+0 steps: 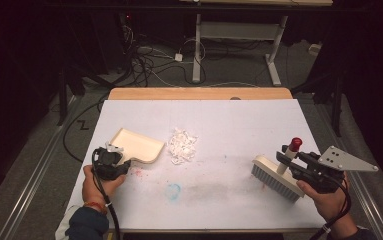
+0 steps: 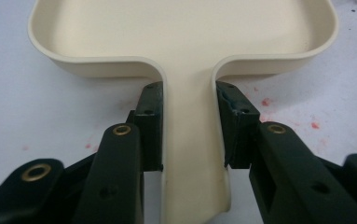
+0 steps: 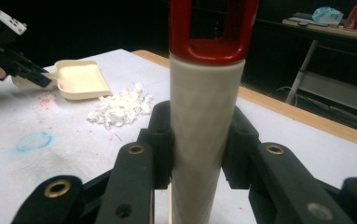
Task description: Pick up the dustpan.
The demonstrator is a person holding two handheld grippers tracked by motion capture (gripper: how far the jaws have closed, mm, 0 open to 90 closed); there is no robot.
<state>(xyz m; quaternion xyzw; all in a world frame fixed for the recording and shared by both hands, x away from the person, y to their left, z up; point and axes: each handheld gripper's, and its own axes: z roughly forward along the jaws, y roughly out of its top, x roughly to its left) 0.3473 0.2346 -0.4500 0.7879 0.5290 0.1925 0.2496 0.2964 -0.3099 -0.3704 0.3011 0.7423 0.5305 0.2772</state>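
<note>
Cream plastic is what the left gripper (image 1: 113, 159) is clamping: its jaws are pressing on both sides of the flat handle of a shallow, square-mouthed cream plastic dustpan (image 1: 135, 144), as the left gripper view (image 2: 189, 140) is showing close up. The pan is sitting at the left of the white paper-covered table (image 1: 239, 125), its open mouth facing the middle.

Just to the right of the pan's mouth, a small heap of white paper scraps (image 1: 182, 146) is lying, close to the rim but apparently not touching it. None of it is showing inside the pan, so the sweeping itself is looking not yet begun. Nearer the person, a faint blue smudge (image 1: 173, 190) and some red specks (image 1: 138, 172) are marking the sheet.

Well over to the right, the right gripper (image 1: 291, 162) is gripping, jaws tight, the round white handle with a red looped end of a pale, grey-bristled hand brush (image 1: 277, 178), whose bristles are resting on the table. Both tools are in hand; bringing the brush across and pushing the scraps into the pan are remaining, I judge.
</note>
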